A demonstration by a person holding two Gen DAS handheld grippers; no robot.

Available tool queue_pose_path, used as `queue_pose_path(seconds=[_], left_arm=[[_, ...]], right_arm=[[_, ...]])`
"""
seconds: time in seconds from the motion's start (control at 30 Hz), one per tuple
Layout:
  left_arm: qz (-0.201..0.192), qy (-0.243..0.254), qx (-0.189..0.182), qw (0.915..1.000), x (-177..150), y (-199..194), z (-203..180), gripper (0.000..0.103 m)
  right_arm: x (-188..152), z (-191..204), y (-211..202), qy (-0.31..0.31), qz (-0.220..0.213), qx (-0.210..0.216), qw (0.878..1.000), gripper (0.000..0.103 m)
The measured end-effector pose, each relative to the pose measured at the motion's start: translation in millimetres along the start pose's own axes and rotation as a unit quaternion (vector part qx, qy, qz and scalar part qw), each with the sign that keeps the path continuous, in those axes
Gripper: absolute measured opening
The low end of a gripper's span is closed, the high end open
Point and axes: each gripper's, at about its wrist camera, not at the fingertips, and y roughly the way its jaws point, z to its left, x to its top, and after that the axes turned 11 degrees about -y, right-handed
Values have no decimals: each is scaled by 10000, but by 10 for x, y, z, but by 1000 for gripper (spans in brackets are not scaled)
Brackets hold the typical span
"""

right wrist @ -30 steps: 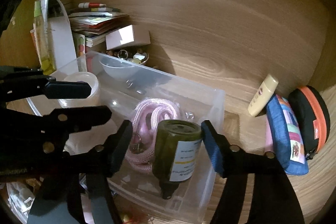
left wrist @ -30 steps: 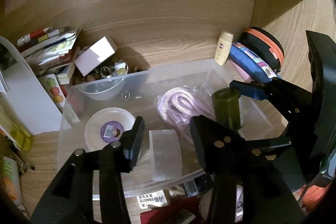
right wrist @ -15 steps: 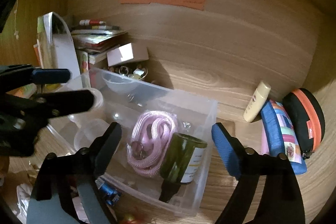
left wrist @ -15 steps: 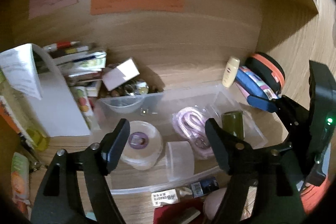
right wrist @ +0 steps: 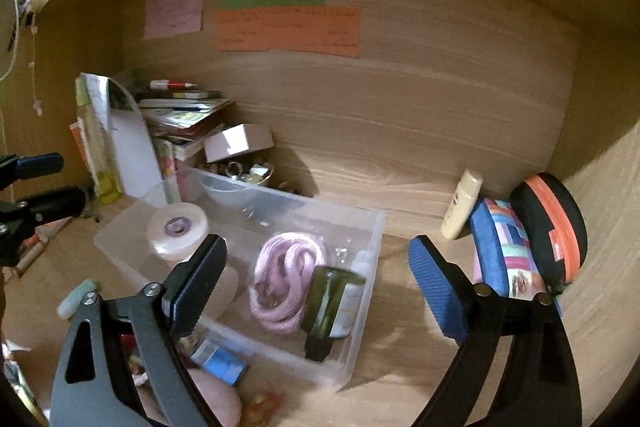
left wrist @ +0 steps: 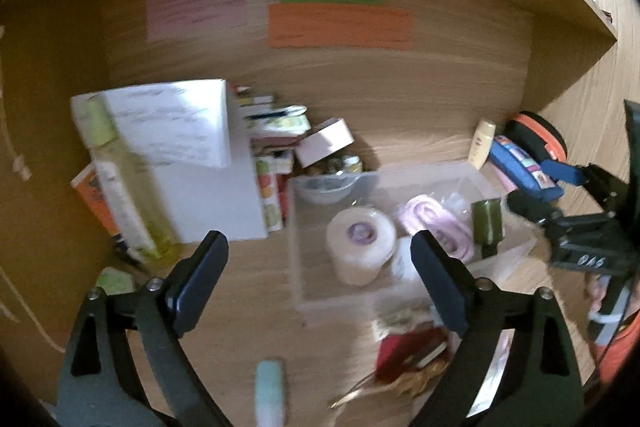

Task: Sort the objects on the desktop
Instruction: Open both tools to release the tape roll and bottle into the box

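The wooden table carries a clear plastic bin, the landmark for everything here. Behind the bin's left end stands a white folder with a pile of books beside it, and a small pink box rests just behind the bin's back wall. To the right of the bin, apart from it, lie a black and orange case, a blue patterned pouch and a cream tube leaning against the pouch.

Inside the bin, a white tape roll sits at the left end, a coiled pink rope lies in the middle, and a dark green bottle lies tilted at the right end, touching the rope.

The left gripper hangs above the table in front of the bin, its fingers spread wide and empty. The right gripper is above the bin's front right part, its fingers also wide apart, holding nothing.
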Motion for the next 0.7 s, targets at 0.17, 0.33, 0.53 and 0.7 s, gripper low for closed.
queue_pose_path(seconds=[0.17, 0.33, 0.53, 0.7], left_arm=[[87, -22, 135, 9999, -191, -114, 209, 94], [304, -106, 219, 9992, -410, -166, 401, 94], [597, -250, 272, 9975, -677, -163, 572, 94], [771, -383, 206, 9961, -849, -174, 675, 94]], right_arm=[[-91, 83, -245, 13, -21, 34, 10000, 91], [-276, 205, -415, 107, 95, 85, 9999, 91], [-489, 446, -576, 170, 207, 292, 9992, 91], [-704, 749, -647, 130, 365, 373, 9986, 91]])
